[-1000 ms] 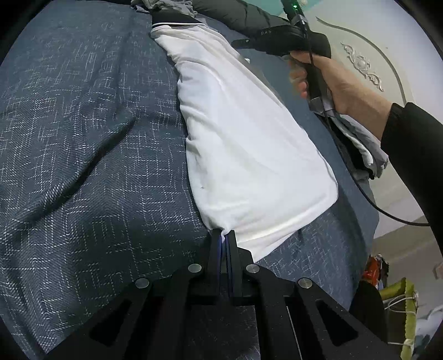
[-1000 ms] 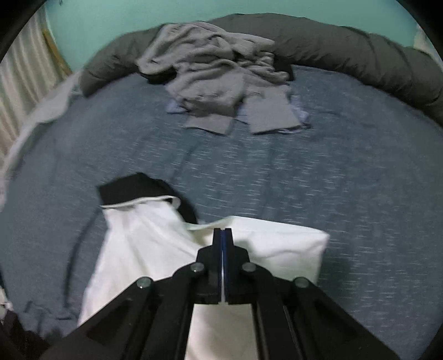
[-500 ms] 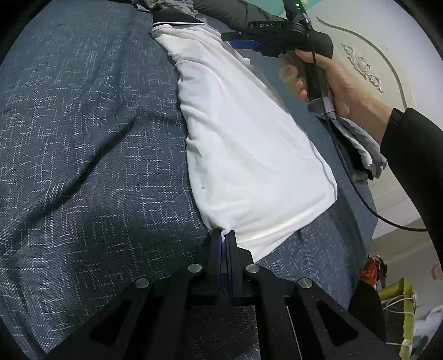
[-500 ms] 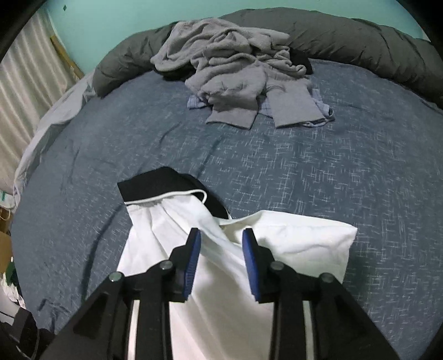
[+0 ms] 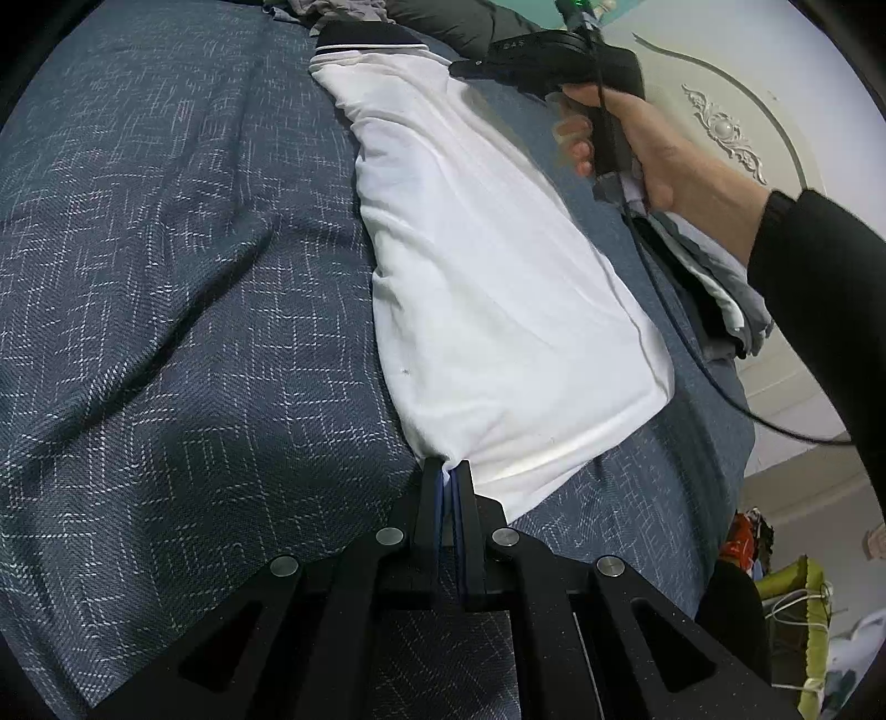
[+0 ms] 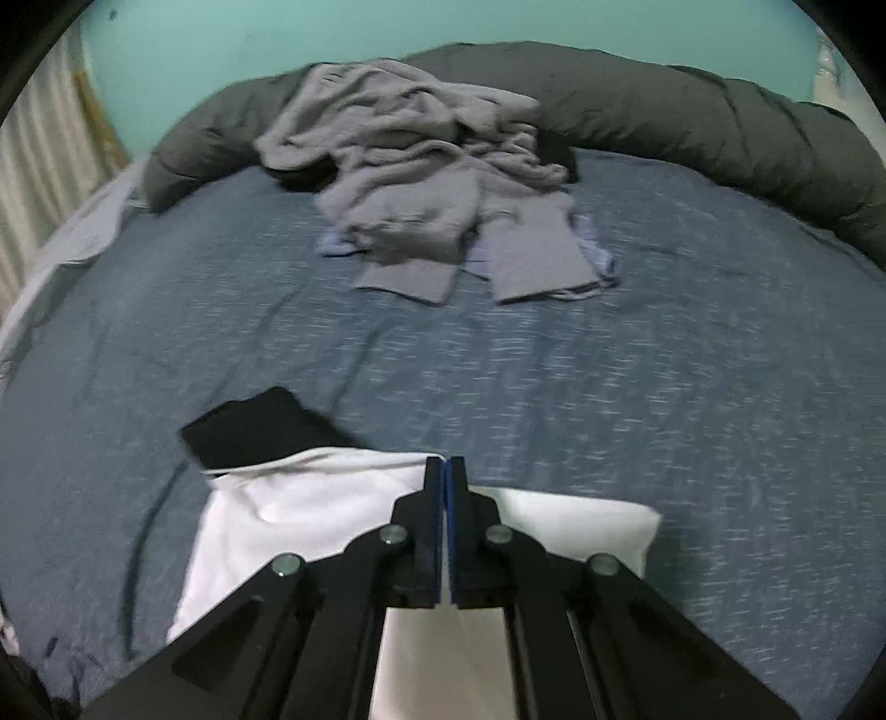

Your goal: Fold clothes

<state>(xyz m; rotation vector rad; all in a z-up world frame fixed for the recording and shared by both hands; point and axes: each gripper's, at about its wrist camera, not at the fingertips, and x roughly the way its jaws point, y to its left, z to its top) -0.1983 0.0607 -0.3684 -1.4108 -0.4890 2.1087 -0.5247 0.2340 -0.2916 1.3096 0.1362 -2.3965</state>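
A white shirt (image 5: 498, 266) with a dark collar (image 5: 365, 37) lies folded lengthwise on the blue bedspread (image 5: 166, 277). My left gripper (image 5: 446, 471) is shut on the shirt's bottom corner nearest me. In the right wrist view the same white shirt (image 6: 310, 515) lies under my right gripper (image 6: 446, 462), whose jaws are closed at the shirt's upper edge beside the dark collar (image 6: 260, 432), with the cloth edge drawn up to the tips. In the left wrist view the right gripper (image 5: 459, 67), held by a hand (image 5: 653, 160), sits at the shirt's far end.
A heap of grey clothes (image 6: 421, 183) lies at the far side of the bed in front of a dark rolled duvet (image 6: 692, 116). A stack of folded clothes (image 5: 714, 288) sits at the bed's right edge. A cable (image 5: 720, 387) trails from the right gripper.
The right gripper opened over the shirt's upper edge, then closed again at that edge by the collar. The left gripper kept its hold on the bottom corner without moving.
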